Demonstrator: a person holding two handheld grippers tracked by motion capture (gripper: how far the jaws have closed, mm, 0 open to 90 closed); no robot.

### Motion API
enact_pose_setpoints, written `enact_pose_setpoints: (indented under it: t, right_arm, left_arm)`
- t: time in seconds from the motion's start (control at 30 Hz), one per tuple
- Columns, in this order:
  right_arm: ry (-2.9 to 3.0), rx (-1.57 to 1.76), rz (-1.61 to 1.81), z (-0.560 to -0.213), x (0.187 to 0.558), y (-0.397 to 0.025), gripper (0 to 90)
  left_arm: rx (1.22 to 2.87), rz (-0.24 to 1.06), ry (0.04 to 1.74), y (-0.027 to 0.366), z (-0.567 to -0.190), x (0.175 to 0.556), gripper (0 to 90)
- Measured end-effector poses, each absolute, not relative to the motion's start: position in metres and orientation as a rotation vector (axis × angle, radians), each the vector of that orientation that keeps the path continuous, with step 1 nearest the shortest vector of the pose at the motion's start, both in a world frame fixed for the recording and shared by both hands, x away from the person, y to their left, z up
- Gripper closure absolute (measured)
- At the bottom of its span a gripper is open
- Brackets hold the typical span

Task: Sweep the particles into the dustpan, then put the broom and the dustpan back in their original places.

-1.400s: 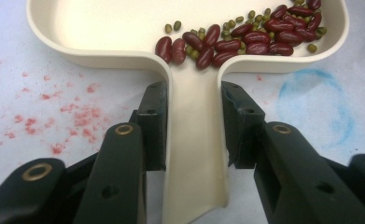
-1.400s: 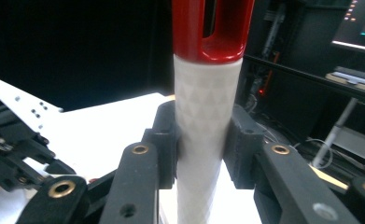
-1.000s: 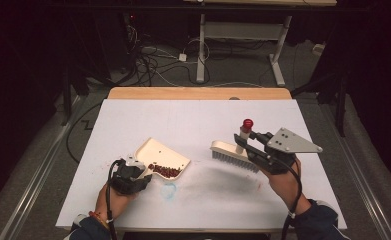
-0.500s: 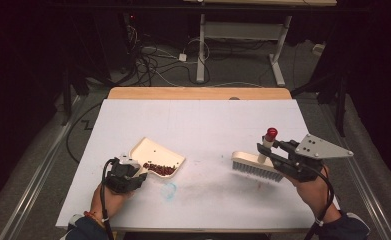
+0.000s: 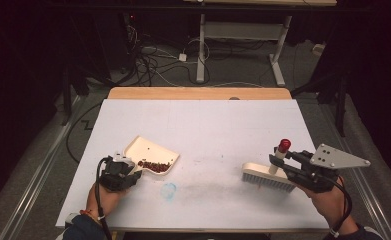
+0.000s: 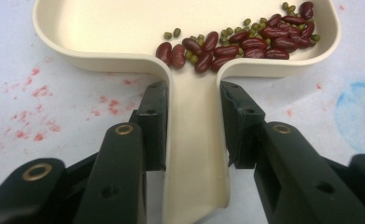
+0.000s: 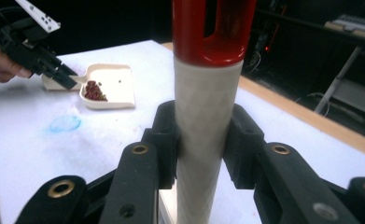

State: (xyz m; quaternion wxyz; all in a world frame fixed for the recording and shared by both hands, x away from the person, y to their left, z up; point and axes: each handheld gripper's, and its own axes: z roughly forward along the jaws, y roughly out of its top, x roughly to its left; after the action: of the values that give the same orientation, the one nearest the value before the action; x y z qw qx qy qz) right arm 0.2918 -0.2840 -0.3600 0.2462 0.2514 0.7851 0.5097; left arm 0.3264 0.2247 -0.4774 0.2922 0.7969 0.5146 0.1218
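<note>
Dustpan [image 5: 152, 155] lies near the desk's [image 5: 203, 125] left front corner, my left gripper [image 6: 193, 126] fingers clamped on its handle. Near the right edge, my right gripper [image 7: 201, 144] fingers clamp the brush's [image 5: 268, 176] upright handle. Beans [image 6: 245, 42] sit inside the pan.

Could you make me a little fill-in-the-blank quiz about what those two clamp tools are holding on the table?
1. The left gripper clamps the handle of a cream ____.
2. The beans lying in it are dark red and ____.
3. The right gripper holds the brush by its handle, which has a ____ tip.

Missing words: dustpan; green; red
</note>
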Motion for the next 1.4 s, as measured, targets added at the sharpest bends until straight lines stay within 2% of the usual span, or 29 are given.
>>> enact_pose_setpoints:
  t: [0.37,0.5,0.63,0.9,1.07,1.13,1.23,1.4]
  right_arm:
    - [2.209,0.702,1.441,-0.364,0.301,-0.297,69.2]
    - [2.212,0.737,1.486,-0.366,0.318,-0.299,68.8]
    - [2.203,0.791,1.475,-0.368,0.342,-0.297,67.4]
    - [2.240,0.899,1.356,-0.374,0.399,-0.282,62.8]
    - [2.274,0.957,1.263,-0.383,0.428,-0.276,59.7]
    - [2.261,0.989,1.239,-0.386,0.438,-0.276,58.7]
    - [2.230,1.033,1.189,-0.392,0.450,-0.275,56.8]
    - [2.202,1.087,1.119,-0.404,0.464,-0.274,54.1]
  left_arm:
    - [2.050,0.334,1.450,0.209,-0.484,0.328,61.2]
    - [2.025,0.339,1.473,0.200,-0.485,0.331,55.1]
    - [2.019,0.308,1.469,0.193,-0.485,0.329,44.0]
    - [2.093,0.280,1.372,0.185,-0.485,0.327,41.3]
    - [2.165,0.343,1.283,0.186,-0.482,0.325,40.5]
    - [2.170,0.376,1.243,0.186,-0.480,0.322,35.8]
    - [2.178,0.476,1.136,0.186,-0.472,0.315,35.6]
    - [2.175,0.541,0.974,0.192,-0.464,0.308,33.7]
